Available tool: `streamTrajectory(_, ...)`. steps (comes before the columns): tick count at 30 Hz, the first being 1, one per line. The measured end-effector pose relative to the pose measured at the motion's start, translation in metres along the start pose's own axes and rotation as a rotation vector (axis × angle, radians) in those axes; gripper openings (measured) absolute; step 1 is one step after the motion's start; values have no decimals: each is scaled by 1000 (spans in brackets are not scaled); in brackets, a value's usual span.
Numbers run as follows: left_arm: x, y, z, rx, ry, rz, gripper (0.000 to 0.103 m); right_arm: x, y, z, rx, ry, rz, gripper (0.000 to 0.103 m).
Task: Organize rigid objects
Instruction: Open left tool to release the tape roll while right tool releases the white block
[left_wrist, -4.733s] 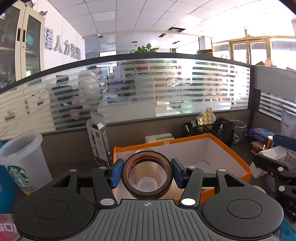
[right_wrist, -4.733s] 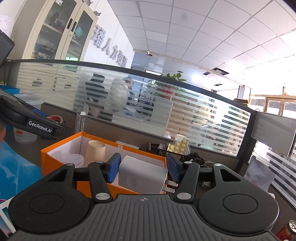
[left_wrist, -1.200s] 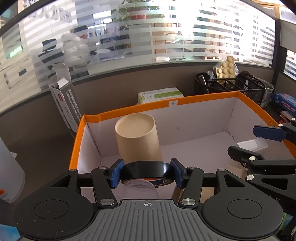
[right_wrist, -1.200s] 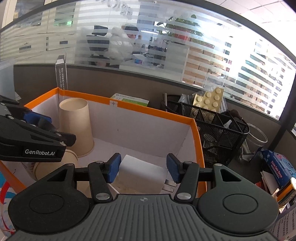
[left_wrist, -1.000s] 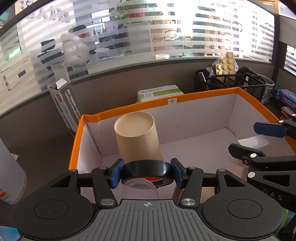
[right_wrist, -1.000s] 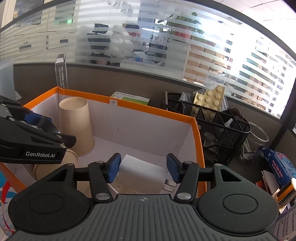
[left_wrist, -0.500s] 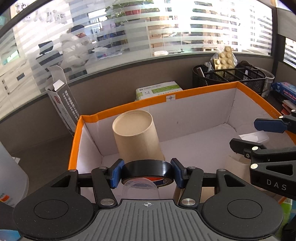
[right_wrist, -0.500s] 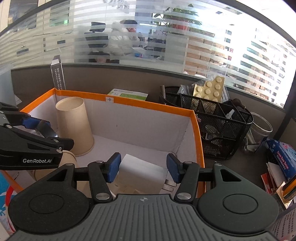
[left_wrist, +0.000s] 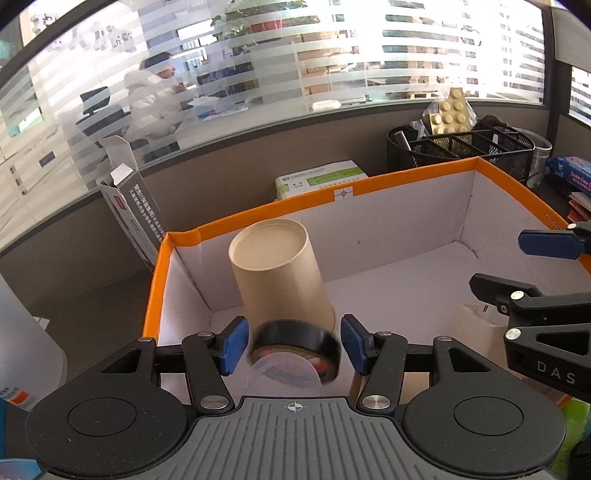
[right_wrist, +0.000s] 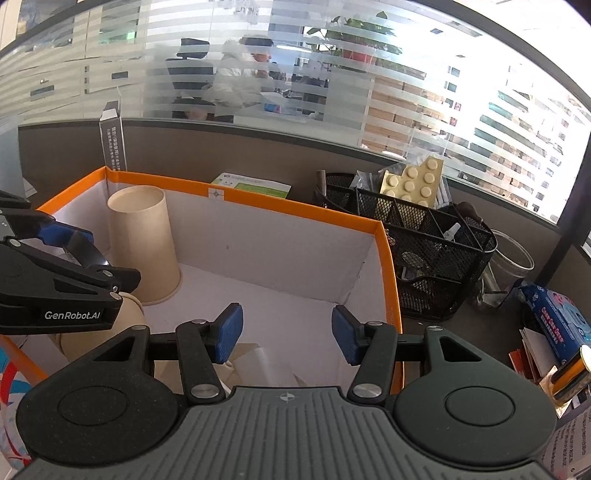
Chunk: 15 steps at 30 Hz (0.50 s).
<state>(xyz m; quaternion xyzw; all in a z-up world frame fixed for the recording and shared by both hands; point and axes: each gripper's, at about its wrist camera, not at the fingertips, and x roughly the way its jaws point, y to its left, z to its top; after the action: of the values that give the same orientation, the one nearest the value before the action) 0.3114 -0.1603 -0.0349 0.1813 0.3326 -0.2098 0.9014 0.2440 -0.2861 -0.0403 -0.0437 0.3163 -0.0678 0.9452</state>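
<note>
Standing upside down in the orange-rimmed white cardboard box (left_wrist: 184, 236), left wrist view: tan paper cup (left_wrist: 280, 273), behind the left gripper (left_wrist: 293, 345). Black tape roll (left_wrist: 295, 350), blurred, sits between parted blue pads, gaps both sides.

Right wrist view: right gripper (right_wrist: 284, 334) released; white block (right_wrist: 255, 360) lies below the pads. Black mesh organiser (right_wrist: 424, 251) beside box.

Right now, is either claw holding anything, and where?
Nothing. The left claw, just opening, has gaps beside the tape roll; the right claw is empty, white block below it.
</note>
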Motion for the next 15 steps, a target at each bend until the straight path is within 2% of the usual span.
streamTrajectory(4, -1, 1, 0, -2, 3, 5, 57, -6, 3, 0, -11, -1, -2, 51)
streamTrajectory(6, -5, 2, 0, -5, -3, 22, 66, -11, 4, 0, -13, -7, -6, 51)
streamTrajectory(11, -39, 6, 1, -1, -75, 39, 86, -34, 5, 4, -20, -34, -24, 52)
streamTrajectory(15, -71, 8, 1, 3, -128, 46, 92, -59, 5, 7, -17, -65, -33, 52)
